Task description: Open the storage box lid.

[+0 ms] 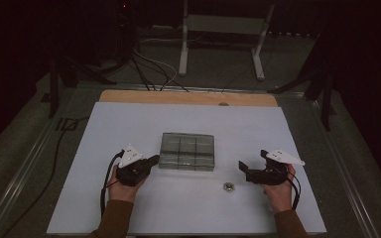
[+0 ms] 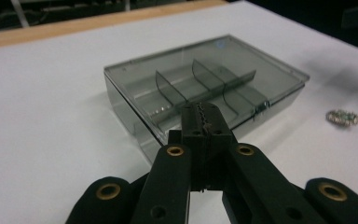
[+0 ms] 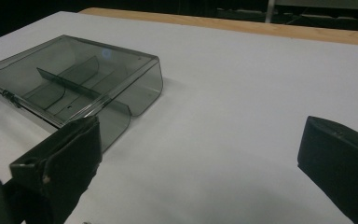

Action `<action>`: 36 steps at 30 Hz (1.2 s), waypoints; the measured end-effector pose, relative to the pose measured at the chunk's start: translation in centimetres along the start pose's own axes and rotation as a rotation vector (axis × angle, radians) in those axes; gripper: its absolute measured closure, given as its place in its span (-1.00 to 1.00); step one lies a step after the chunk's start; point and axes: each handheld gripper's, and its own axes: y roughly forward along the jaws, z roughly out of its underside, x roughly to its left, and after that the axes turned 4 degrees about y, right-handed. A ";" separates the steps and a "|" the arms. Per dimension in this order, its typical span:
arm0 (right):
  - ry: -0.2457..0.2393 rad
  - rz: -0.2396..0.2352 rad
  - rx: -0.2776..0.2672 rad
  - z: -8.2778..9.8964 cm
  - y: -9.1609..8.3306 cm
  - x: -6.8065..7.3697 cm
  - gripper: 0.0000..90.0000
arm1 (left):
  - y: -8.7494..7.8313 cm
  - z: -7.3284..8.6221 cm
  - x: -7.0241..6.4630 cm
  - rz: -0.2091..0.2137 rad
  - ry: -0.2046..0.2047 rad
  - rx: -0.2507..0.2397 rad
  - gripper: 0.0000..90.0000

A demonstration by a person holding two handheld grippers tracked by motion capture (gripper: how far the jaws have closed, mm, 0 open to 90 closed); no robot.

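Left gripper (image 2: 204, 122), jaws pressed together on nothing, points at the box's (image 1: 186, 151) near-left corner at mid-desk (image 1: 129, 124); right gripper (image 1: 248, 171) gapes wide, well apart. Clear, rigid plastic, probably light and slippery: grip a side wall, not the lid.

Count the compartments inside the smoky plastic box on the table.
6, seen from above through the closed lid of the box: two rows of three, one row on the far side and one nearer the person. Glare on the lid makes the dividers faint.
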 end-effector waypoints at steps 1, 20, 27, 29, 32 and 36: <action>0.001 0.000 0.000 0.0 0.0 0.0 -1.00 | 0.1 0.1 0.0 0.002 0.000 0.005 1.00; 0.019 -0.007 -0.005 0.1 -0.1 -0.2 -1.00 | 1.3 1.7 -0.5 -0.030 0.058 0.150 1.00; 0.016 -0.007 -0.002 0.1 0.0 -0.1 -1.00 | 1.6 1.8 -0.2 -0.050 0.048 0.174 1.00; 0.014 -0.008 -0.001 0.2 0.0 -0.1 -1.00 | 1.6 1.8 -0.1 -0.059 0.040 0.175 1.00; 0.014 -0.009 0.000 0.2 0.0 -0.1 -1.00 | 1.6 1.8 0.0 -0.062 0.033 0.174 1.00; 0.011 -0.008 0.002 0.2 0.1 0.0 -1.00 | 1.7 1.8 0.1 -0.060 0.028 0.167 1.00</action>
